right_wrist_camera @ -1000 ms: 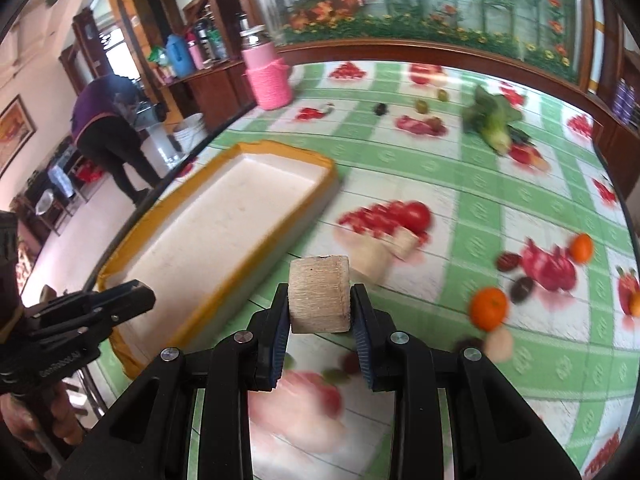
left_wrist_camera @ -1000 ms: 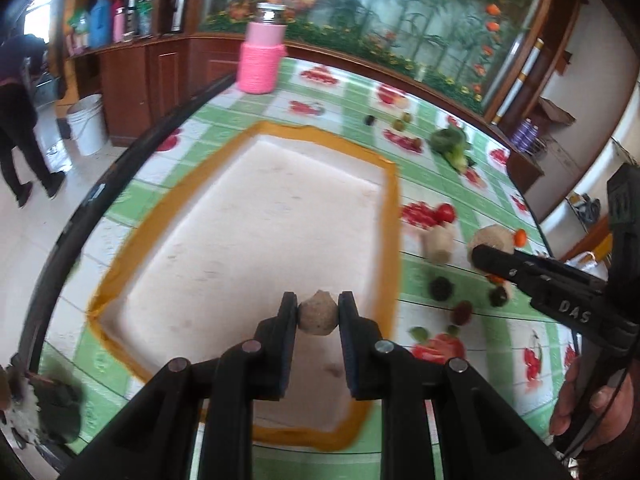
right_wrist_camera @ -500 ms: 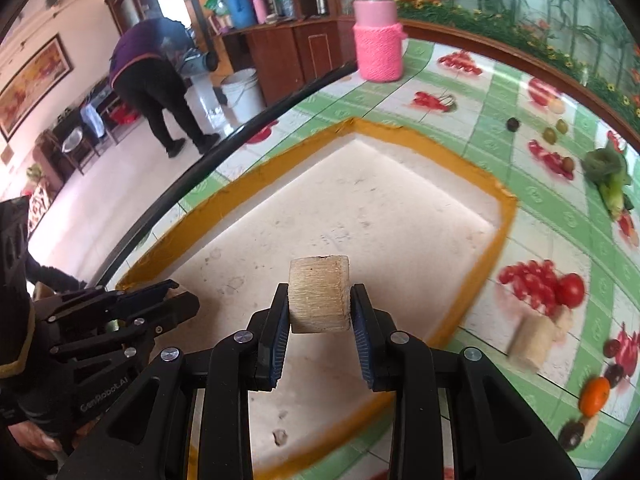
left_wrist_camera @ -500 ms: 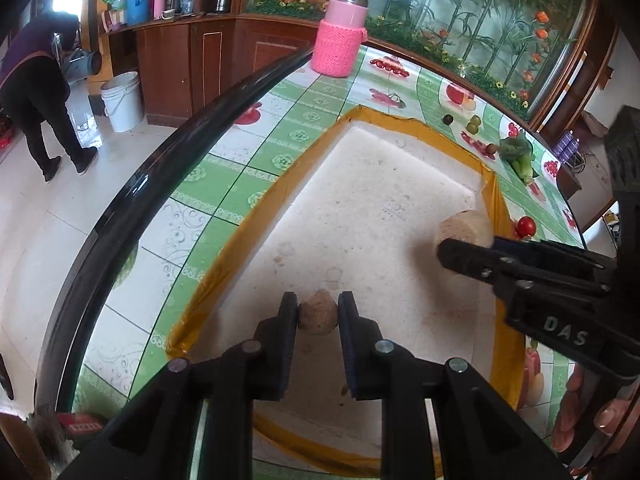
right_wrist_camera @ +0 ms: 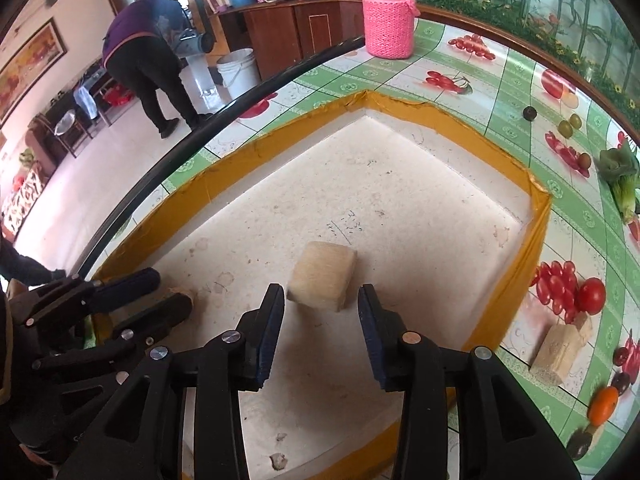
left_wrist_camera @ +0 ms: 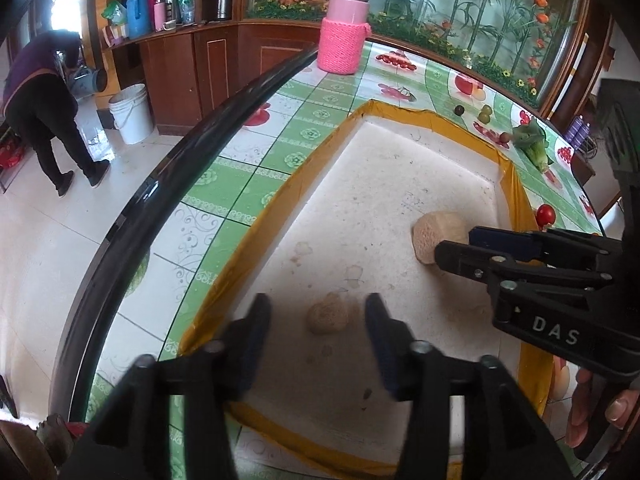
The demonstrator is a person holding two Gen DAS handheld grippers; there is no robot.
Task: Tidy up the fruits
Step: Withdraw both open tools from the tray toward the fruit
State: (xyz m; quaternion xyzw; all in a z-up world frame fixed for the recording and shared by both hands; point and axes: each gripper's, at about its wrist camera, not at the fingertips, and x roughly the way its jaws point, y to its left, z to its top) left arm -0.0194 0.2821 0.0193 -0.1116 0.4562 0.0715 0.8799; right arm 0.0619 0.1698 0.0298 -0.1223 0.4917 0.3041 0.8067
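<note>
Two pieces lie in tray point(right_wrist_camera: 536, 216): pale block point(right_wrist_camera: 322, 276) between spread right gripper point(right_wrist_camera: 320, 304), small brown lump point(left_wrist_camera: 327, 314), possibly fruit, between spread left gripper point(left_wrist_camera: 318, 312), blurred. Lift both straight up; more fruit at 3 o'clock.

Kitchen clutter beyond the fingers

Far ahead of the fingers a jar in a pink knitted sleeve point(right_wrist_camera: 387, 24) stands on the fruit-print tablecloth point(right_wrist_camera: 516, 80). To their left, past the table's black rim point(left_wrist_camera: 160, 184), a person in a purple top point(right_wrist_camera: 148, 56) bends over near a white bucket point(right_wrist_camera: 239, 67). Thermos flasks point(left_wrist_camera: 136, 12) line the wooden cabinet point(left_wrist_camera: 208, 72) behind; a plant mural point(left_wrist_camera: 480, 12) fills the far wall.
</note>
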